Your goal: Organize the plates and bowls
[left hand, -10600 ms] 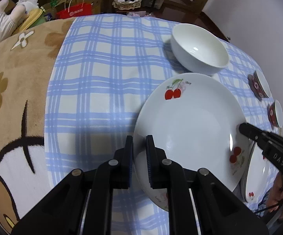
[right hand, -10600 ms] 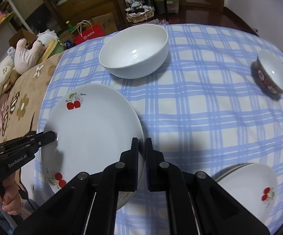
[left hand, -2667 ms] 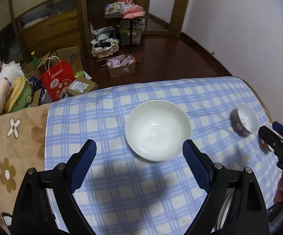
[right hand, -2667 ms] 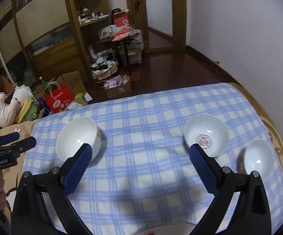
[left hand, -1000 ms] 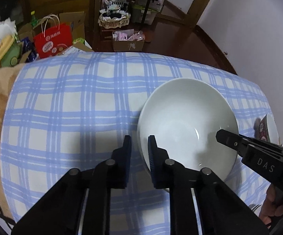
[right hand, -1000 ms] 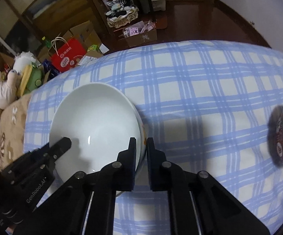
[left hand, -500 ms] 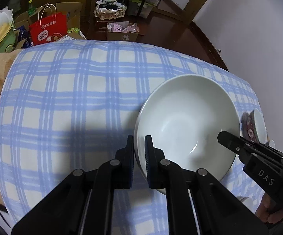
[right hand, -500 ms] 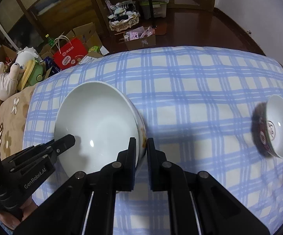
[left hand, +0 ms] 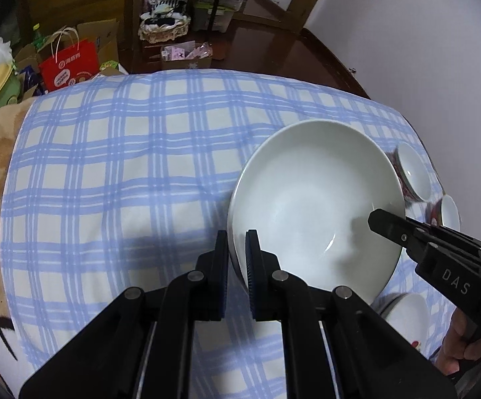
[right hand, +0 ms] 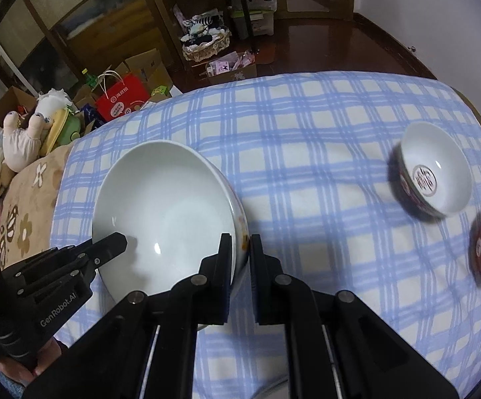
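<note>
Big white bowl [left hand: 316, 199] lifted, both jaws clamping rim.

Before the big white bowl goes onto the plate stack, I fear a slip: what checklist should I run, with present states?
1. Left claw shut on the big white bowl rim: ok.
2. Right claw shut on the opposite rim: ok.
3. Bowl empty: ok.
4. Small patterned bowls well apart from it: ok.
5. Plate stack partly hidden under the bowl, landing spot: cannot tell.
6. Bowl clear of the checked cloth: cannot tell.
</note>
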{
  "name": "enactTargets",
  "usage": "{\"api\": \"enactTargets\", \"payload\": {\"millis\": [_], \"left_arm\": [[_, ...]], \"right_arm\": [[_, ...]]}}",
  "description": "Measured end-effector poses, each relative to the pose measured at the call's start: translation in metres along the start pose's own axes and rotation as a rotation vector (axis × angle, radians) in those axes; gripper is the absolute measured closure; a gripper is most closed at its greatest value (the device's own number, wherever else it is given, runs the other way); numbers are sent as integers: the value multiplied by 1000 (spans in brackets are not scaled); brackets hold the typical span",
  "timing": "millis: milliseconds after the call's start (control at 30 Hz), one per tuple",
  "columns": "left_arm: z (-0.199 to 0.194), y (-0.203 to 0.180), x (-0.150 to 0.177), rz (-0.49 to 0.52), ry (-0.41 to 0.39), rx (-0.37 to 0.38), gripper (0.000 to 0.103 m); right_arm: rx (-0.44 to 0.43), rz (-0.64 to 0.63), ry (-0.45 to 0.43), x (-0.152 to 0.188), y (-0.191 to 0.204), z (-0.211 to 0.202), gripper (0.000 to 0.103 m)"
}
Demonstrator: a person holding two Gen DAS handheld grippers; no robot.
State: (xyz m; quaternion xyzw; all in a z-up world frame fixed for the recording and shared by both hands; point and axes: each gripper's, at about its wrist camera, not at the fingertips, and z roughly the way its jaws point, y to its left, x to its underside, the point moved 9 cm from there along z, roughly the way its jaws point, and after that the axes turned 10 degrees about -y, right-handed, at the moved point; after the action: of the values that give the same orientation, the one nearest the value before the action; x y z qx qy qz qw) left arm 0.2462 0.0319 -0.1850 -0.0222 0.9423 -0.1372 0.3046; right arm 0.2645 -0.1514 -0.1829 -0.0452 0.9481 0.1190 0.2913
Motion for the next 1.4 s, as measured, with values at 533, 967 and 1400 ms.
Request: {"api": "enactTargets", "payload": {"millis": [533, 967, 1400], "left_arm": [[-27, -26, 26, 54, 2, 15, 93], [-14, -28, 42, 40, 57, 29, 93], [6, -29, 53, 69, 93, -6, 93]], "right_arm": [[-22, 71, -52, 40, -18, -39, 91], [-16, 98, -65, 58, -26, -39, 90], [-61, 156, -18, 77, -39, -16, 89]]}}
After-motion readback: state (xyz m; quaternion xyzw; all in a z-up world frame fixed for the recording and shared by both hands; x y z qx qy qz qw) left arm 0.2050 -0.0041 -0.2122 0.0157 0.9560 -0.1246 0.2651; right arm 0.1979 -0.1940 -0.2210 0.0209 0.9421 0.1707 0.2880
